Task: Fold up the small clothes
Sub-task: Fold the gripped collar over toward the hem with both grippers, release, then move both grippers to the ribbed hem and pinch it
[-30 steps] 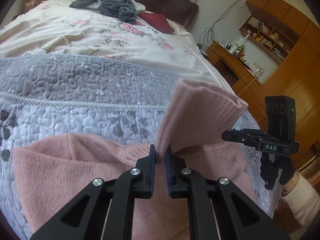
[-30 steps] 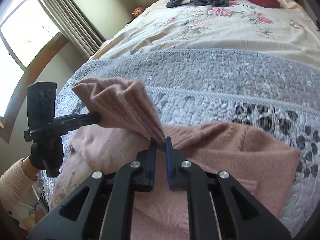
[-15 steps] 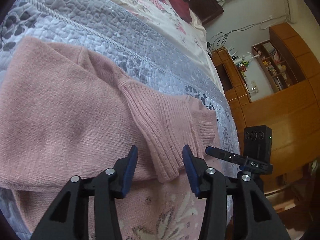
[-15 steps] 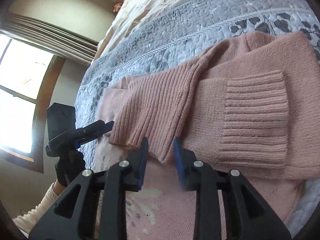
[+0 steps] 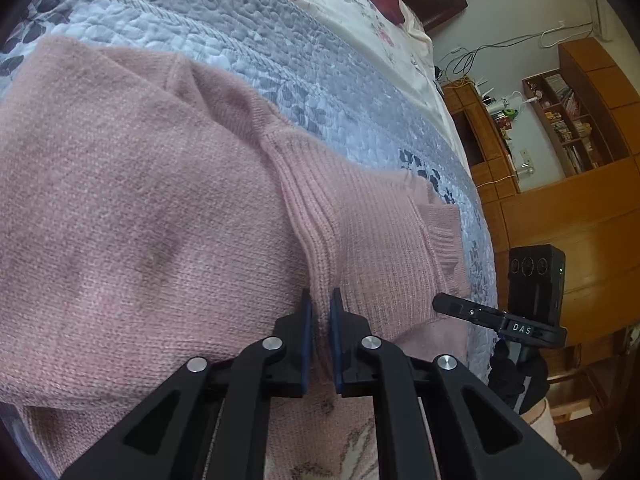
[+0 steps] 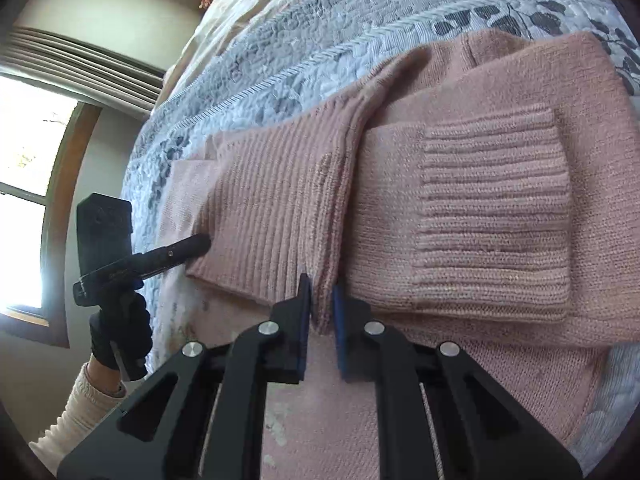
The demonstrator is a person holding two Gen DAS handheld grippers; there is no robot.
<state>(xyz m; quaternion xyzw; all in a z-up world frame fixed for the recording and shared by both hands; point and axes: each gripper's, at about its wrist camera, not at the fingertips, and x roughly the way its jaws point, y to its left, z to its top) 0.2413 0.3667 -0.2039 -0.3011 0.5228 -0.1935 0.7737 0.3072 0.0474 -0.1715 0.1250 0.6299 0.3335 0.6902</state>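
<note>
Both pinched nearly closed on the pink sweater [image 5: 140,208]: left gripper [image 5: 320,312] and right gripper [image 6: 320,300] clamping a ribbed fold near its edge, likely to lift it across.

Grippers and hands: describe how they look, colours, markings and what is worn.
Each gripper is matte black with silver pivot screws and blue pads: left gripper, right gripper. The right one, seen from the left view, reads "DAS". Black gloves and cream ribbed sleeves.
</note>
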